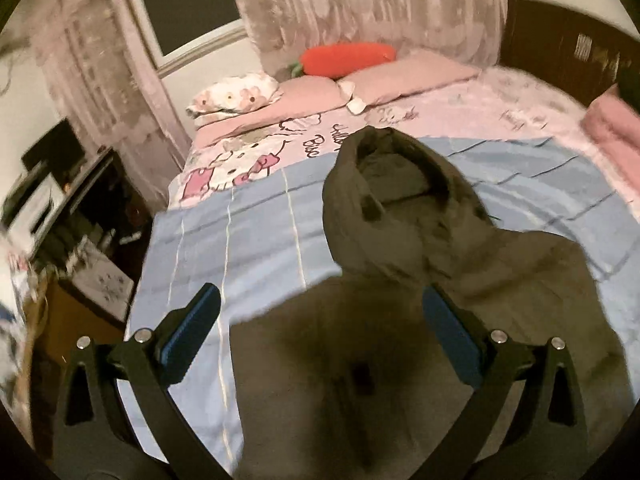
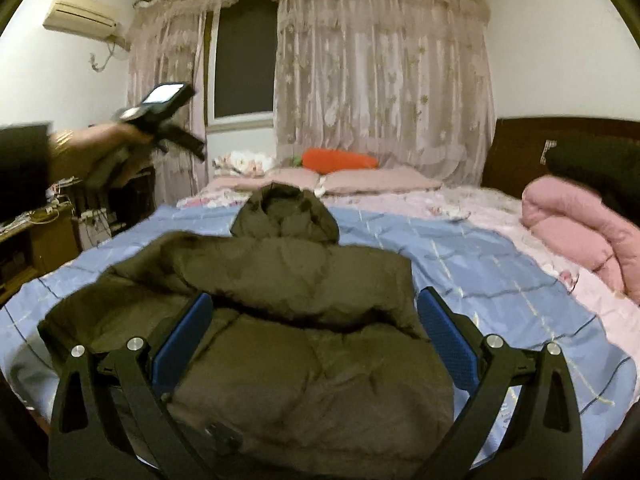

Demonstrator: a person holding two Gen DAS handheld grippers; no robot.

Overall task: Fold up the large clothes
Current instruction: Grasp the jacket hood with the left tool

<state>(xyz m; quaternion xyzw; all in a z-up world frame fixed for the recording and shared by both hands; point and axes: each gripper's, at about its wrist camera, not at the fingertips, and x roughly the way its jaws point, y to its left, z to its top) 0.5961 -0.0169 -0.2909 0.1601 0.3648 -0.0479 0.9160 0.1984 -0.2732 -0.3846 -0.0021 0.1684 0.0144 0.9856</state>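
A dark olive hooded puffer jacket (image 2: 288, 320) lies flat on a blue striped sheet (image 2: 500, 280) on the bed, hood (image 2: 286, 212) pointing toward the pillows, sleeves folded in over the body. It also shows in the left wrist view (image 1: 400, 300). My right gripper (image 2: 316, 316) is open and empty, low over the jacket's lower body. My left gripper (image 1: 320, 312) is open and empty, above the jacket's left side; it shows raised at the left in the right wrist view (image 2: 160, 120).
Pink pillows (image 2: 360, 180) and a red carrot plush (image 2: 340, 159) lie at the bed's far side by lace curtains. A folded pink quilt (image 2: 580, 236) sits right. A dark headboard (image 2: 520, 148) stands right. A cluttered desk and shelves (image 1: 72, 220) stand left of the bed.
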